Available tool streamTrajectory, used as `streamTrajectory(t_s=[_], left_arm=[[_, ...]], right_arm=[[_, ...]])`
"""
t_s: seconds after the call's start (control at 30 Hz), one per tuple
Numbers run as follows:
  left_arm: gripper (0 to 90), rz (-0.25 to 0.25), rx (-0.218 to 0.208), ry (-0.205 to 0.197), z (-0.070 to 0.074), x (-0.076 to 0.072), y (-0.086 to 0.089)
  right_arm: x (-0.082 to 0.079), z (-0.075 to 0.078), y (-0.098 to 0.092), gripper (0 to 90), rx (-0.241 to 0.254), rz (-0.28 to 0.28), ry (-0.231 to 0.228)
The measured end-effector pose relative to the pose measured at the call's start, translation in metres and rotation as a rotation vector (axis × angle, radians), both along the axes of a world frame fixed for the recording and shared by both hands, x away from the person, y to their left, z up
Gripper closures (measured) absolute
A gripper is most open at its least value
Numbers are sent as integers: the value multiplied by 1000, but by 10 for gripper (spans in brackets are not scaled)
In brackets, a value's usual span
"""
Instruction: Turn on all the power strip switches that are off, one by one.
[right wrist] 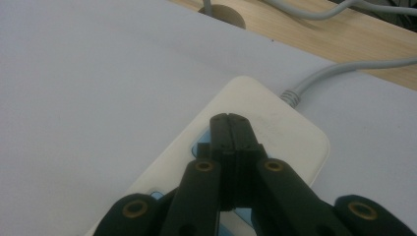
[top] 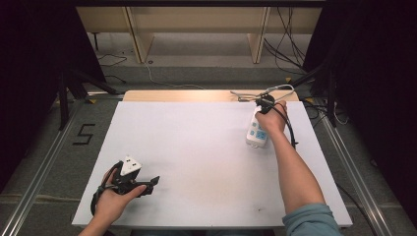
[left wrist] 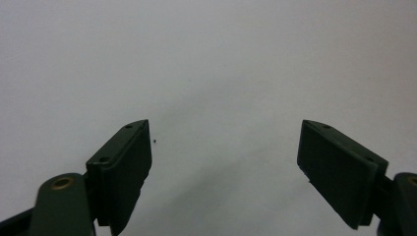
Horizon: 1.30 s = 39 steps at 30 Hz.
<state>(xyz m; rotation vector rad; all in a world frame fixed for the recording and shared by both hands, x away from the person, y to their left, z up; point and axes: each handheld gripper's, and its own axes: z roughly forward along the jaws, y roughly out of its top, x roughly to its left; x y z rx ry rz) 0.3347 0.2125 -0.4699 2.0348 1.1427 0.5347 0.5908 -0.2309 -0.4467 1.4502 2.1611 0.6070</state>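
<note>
A white power strip point(top: 256, 133) with blue sockets lies at the far right of the white table top point(top: 196, 147). My right gripper point(top: 260, 110) is over its far end, jaws shut. In the right gripper view the closed tips point(right wrist: 230, 118) rest against or just above the power strip's point(right wrist: 285, 128) top face, with nothing held between them. A grey cable point(right wrist: 339, 69) leaves the strip's far end. My left gripper point(top: 150, 186) is low over the table's near left, open. In the left gripper view its jaws point(left wrist: 223, 147) stand wide apart over bare white surface.
The grey cable point(top: 275, 89) loops over the wooden strip point(top: 172, 96) along the table's back edge, where a round cable hole point(right wrist: 223, 12) sits. Black curtains and stands flank both sides. Beyond the table are wooden table legs and floor cables.
</note>
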Motion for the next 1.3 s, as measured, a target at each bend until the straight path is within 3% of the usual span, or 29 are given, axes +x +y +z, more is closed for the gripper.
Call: streamTrajectory(t_s=[0.1,0.27,0.53,0.77,1.3], left_arm=[[208,-3,1,-2,0,1,0],[208,1,-3,1,0,1,0],[208,0,-3,3,0,1,1],[208,-3,-1,5,0,1,1],[209,-3,-1,6,0,1,1]], right_arm=[[1,0,1,900,-9,9,1],[2,1,-3,900,24,11,2],[3,5,2,900,37,30,-7],[4,4,7,900,-6,29,12],[4,1,8,900,-12,19,17]])
